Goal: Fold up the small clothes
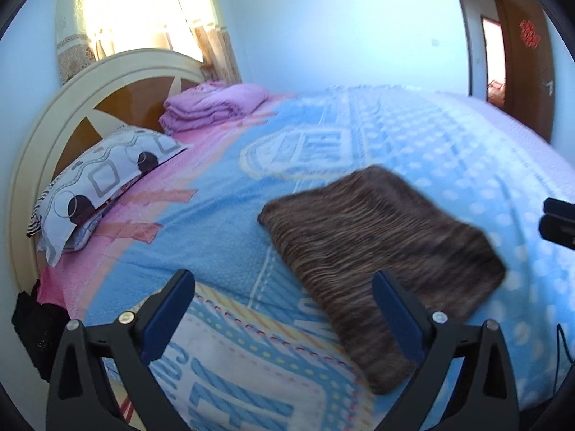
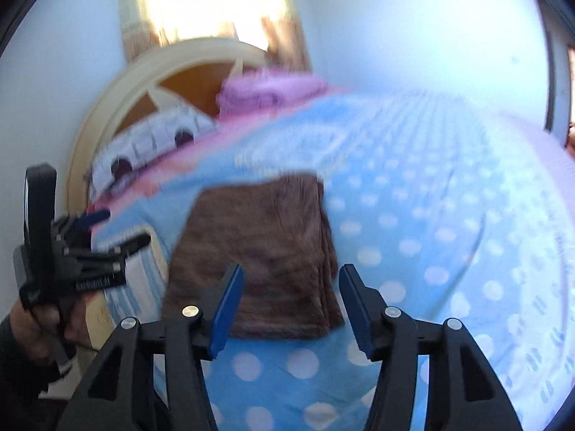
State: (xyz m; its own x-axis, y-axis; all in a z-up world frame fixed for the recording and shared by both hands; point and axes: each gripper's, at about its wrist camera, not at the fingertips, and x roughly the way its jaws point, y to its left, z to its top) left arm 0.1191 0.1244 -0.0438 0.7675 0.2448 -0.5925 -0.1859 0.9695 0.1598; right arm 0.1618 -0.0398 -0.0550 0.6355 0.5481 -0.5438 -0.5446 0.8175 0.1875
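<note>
Cloth comes first: a brown striped knit [image 1: 381, 262] lies folded flat on the blue dotted blanket [image 1: 449, 136], near the bed's front edge, well away from the patterned pillow [image 1: 104, 183] and the pink folded quilt [image 1: 212, 106] by the headboard [image 1: 43, 136]. The left gripper [image 1: 284, 309] is wide open and holds nothing, with one finger over the knit's near edge. The right gripper [image 2: 287, 305] is open too, just above the knit's near edge. The fold looks nearly done. To finish well, I think both should press the edges flat and even, slowly
</note>
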